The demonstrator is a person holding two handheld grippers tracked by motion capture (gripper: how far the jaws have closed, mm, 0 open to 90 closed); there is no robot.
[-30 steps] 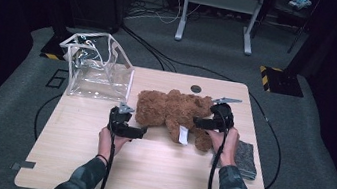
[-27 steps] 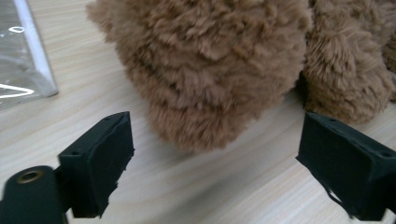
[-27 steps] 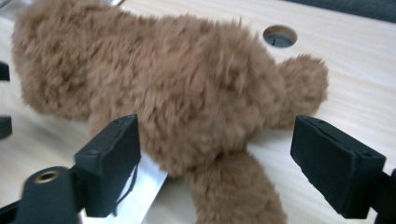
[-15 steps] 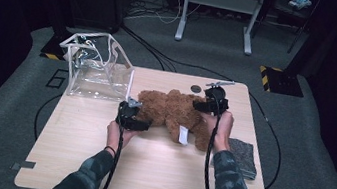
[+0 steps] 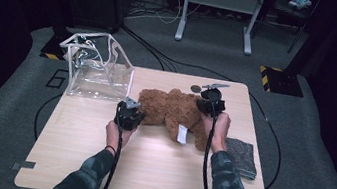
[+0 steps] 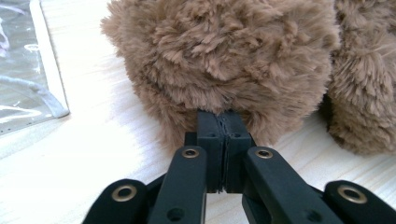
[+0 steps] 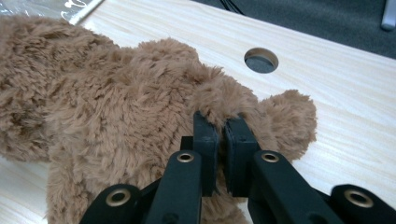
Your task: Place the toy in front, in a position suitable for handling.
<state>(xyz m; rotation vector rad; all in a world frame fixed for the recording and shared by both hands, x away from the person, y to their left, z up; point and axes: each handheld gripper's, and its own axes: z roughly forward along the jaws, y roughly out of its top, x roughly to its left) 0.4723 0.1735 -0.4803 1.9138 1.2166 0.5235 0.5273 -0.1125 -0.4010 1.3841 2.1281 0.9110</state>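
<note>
We are now pinching the brown plush bear, lying mid-table, with the left hand-held gripper at its nine o'clock and the right hand-held gripper at three (both jaws just closed on fur), so we are likely readying a lift toward the clear bag.

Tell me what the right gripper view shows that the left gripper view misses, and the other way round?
The right gripper view alone has the round hole in the table, dark floor beyond, and the right claw pinching fur. The left gripper view alone has the clear plastic bag and the left claw shut on fur. Both share the brown teddy bear and the wooden table.
</note>
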